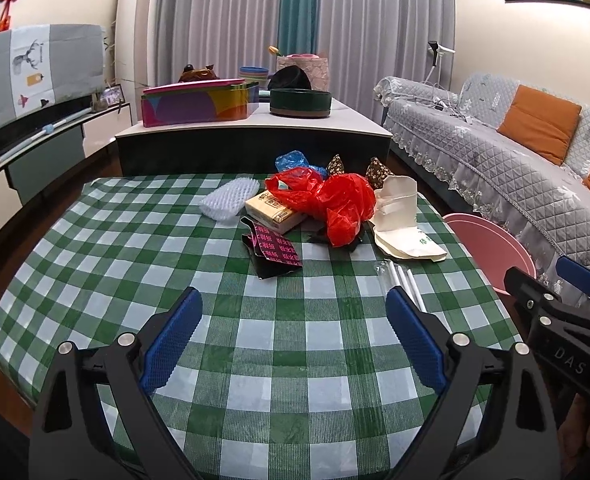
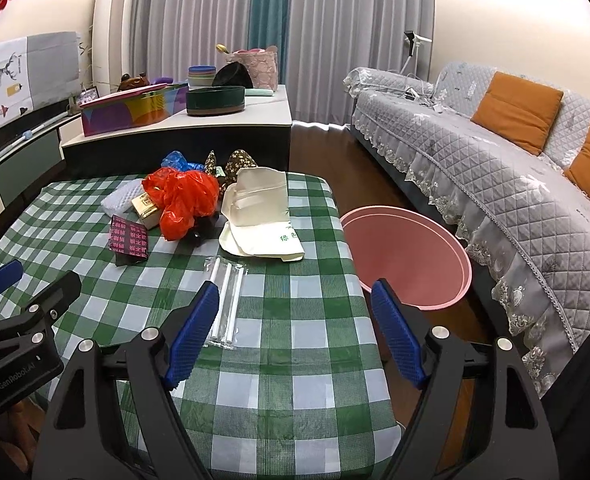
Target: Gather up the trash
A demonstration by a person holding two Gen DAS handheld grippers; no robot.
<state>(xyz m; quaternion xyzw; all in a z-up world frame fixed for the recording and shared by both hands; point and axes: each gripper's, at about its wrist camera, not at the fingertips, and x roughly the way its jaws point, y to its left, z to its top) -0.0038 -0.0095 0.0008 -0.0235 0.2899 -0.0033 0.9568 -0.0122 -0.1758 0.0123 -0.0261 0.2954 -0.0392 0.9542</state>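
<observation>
- A living room; a table (image 1: 143,240) under a green checked cloth holds the trash at its far end
- A red plastic bag (image 1: 335,200) heaps over a tissue pack (image 1: 273,212), partly hiding it
- Beside it, a white paper bag (image 2: 255,204) and wrapped straws (image 2: 227,296)
- A pink bin (image 2: 407,256) stands by the table's right edge, its base hidden
- Left gripper (image 1: 293,336) and right gripper (image 2: 295,328) both gape, nothing between them

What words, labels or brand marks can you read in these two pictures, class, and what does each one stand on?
"DAS": on the black right gripper.
"GenRobot.AI": on the black left gripper.
Green characters on the cream paper bag: too blurred to read.
Pink print on the dark flat wrapper: unreadable.
Label on the beige tissue pack: unreadable.
</observation>
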